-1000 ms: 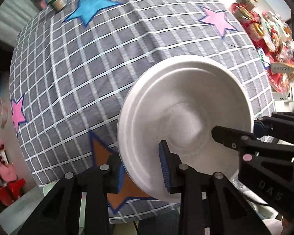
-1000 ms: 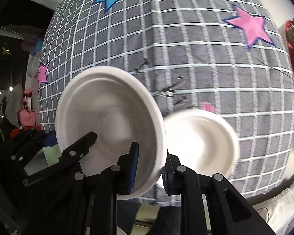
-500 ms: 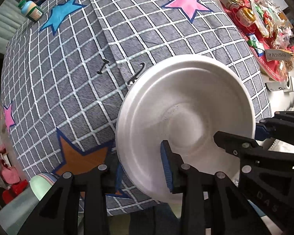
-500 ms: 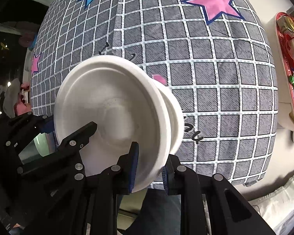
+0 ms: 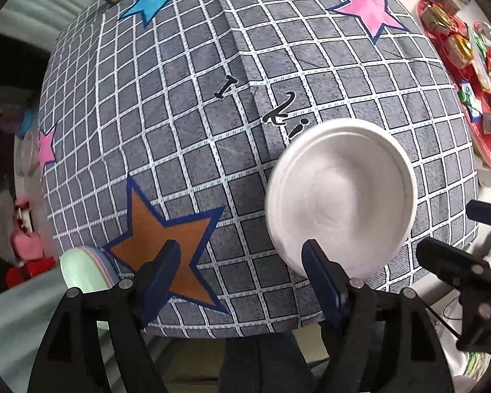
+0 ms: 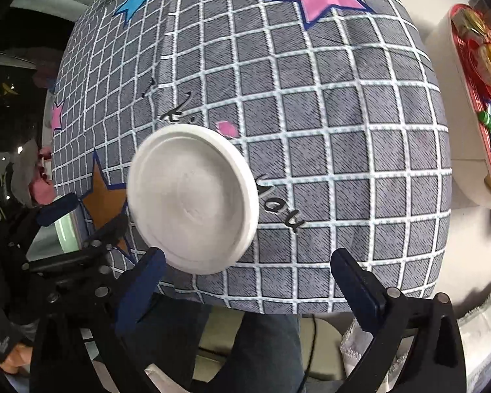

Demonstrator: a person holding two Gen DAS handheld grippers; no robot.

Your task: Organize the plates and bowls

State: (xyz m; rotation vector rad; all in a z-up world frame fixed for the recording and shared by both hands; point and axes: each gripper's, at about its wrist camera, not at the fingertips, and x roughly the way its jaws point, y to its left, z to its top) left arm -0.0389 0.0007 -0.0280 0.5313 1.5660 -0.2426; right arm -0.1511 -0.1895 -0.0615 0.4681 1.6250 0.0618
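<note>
On checked cloth [image 6: 343, 131], blurred white plates [image 6: 193, 199]

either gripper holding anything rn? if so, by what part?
Nothing held. Left gripper and right gripper are both open, and the white plate stack sits free on the checked tablecloth.

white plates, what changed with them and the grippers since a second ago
Both grippers let go: the left gripper and right gripper now stand with jaws wide apart. The two white plates lie stacked on the checked cloth. The cloth and the green plate are unchanged.
</note>
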